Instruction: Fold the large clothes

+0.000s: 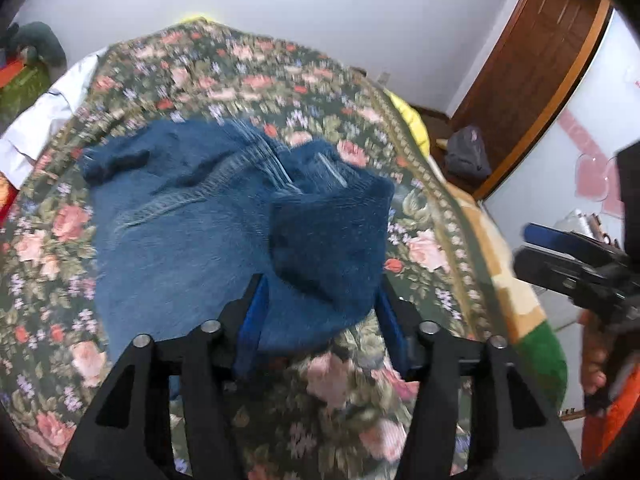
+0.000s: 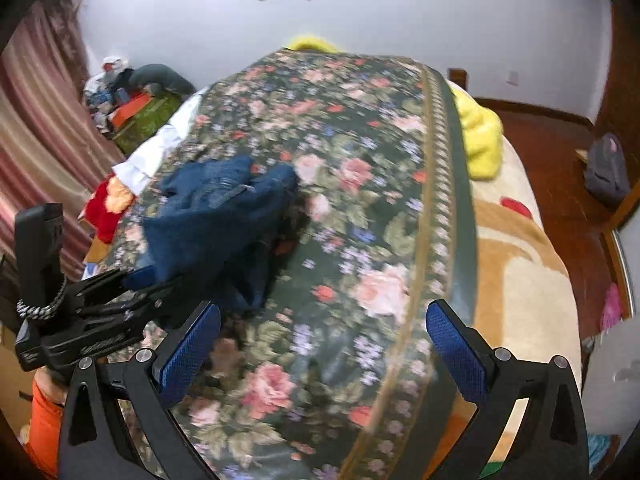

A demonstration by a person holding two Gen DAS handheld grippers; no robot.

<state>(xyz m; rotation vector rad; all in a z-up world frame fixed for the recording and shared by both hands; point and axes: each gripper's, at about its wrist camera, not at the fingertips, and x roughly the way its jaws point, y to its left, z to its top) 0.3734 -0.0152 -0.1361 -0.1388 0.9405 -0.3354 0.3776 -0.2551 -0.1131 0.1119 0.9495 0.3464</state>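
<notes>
A pair of blue jeans (image 1: 192,220) lies spread on the floral bedspread (image 1: 248,76) that covers the bed, with a darker fold of the denim raised toward the near edge. The left gripper (image 1: 320,320) sits low over that fold: its blue-padded fingers (image 1: 251,320) stand on either side of the cloth with denim bunched between them, but the blur and the wide gap make it impossible to tell whether they actually pinch it. From the right wrist view the jeans (image 2: 216,216) look heaped and partly lifted at the left of the bed, with the left gripper (image 2: 132,280) reaching into their near edge. The right gripper (image 2: 324,340) hovers above bare bedspread (image 2: 360,208), its fingers (image 2: 456,352) spread wide and holding nothing, well apart from the denim. A yellow blanket (image 2: 480,136) is bunched at the far right edge of the bed, and a dark bag (image 2: 606,170) rests on the wooden floor (image 2: 552,152) beyond.
</notes>
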